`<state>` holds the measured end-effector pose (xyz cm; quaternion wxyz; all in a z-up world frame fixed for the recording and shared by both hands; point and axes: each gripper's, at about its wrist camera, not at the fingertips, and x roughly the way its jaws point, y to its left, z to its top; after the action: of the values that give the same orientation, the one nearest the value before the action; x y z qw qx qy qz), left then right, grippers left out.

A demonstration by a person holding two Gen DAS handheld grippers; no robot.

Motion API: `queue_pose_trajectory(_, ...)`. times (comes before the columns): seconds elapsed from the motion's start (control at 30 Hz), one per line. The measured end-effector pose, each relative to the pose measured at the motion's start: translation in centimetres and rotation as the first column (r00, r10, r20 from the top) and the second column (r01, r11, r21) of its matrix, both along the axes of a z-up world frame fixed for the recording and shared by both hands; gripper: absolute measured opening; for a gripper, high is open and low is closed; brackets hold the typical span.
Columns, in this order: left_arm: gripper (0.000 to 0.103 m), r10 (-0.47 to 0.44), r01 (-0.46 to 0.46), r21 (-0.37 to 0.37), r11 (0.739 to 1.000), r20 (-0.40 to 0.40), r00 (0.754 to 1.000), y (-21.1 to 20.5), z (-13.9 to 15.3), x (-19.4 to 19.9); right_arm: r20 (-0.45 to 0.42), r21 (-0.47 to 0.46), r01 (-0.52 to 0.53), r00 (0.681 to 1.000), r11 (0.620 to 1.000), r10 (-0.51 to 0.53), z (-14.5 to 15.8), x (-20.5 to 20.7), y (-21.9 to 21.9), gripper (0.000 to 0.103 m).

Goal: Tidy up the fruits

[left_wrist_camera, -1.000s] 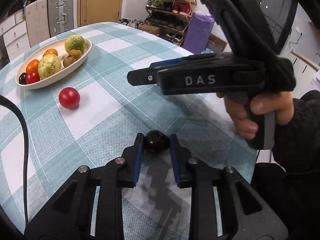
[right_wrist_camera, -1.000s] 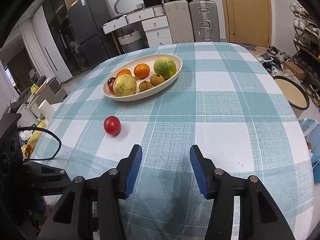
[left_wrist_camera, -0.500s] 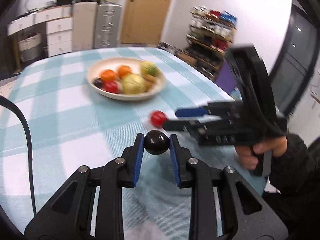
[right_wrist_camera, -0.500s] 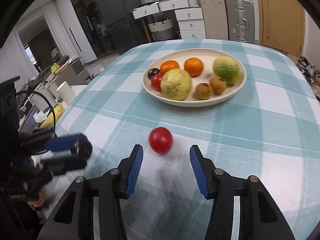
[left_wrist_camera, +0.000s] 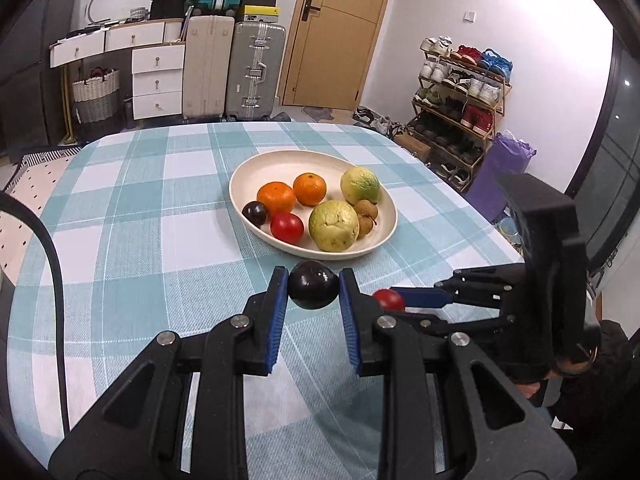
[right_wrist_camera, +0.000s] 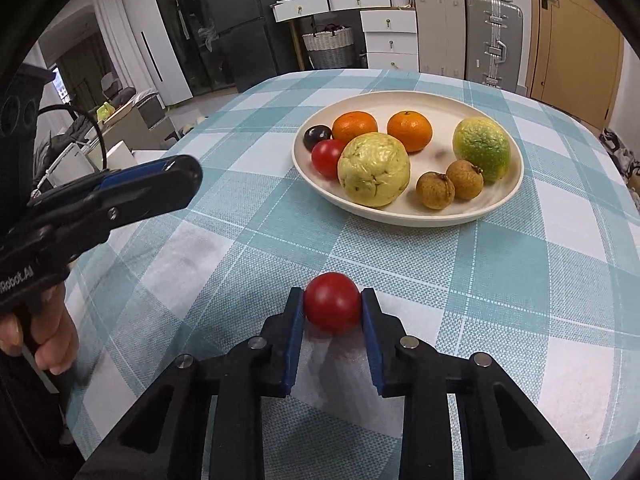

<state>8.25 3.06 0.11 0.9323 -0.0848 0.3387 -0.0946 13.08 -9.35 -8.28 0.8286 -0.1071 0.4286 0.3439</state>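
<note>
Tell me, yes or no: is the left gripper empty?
No, the left gripper is shut on a dark plum held between its blue pads.

Round table (left_wrist_camera: 132, 248) with a teal and white checked cloth, and a cream oval plate (left_wrist_camera: 386, 236) of fruit sits on it. A red tomato (right_wrist_camera: 331, 307) rests on the cloth too.

My jaws matt black plastic with blue rubbery pads, glossy dark plum (left_wrist_camera: 313, 285), smooth shiny tomato (right_wrist_camera: 331, 308), woven checked cloth (right_wrist_camera: 500, 272) on the counter, matt cream bowl (right_wrist_camera: 400, 216), rough brown longans (right_wrist_camera: 435, 191)
</note>
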Motion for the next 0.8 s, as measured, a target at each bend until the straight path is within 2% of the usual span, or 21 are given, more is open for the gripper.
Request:
queue_pose_trajectory(0.2,0.023,0.003,-0.003,0.002,1.0,0.004,1.0,-0.3,-0.1,1.3,0.042,0.036,0.019,0.999,0.999,-0.02,1.2,0.4,-1.1,0.028)
queue_pose_trajectory(0.43,0.023,-0.004,0.004,0.015,1.0,0.012,1.0,-1.2,0.1,3.8,0.083,0.105,0.084,0.992,0.991,-0.093,3.1,2.4,-2.3,0.028)
queue_pose_trajectory(0.8,0.023,-0.001,0.001,0.032,0.999,0.0,1.0,-1.9,-0.5,8.6,0.09,0.179,0.148,0.982,0.973,-0.166,4.4,5.9,-2.6,0.028)
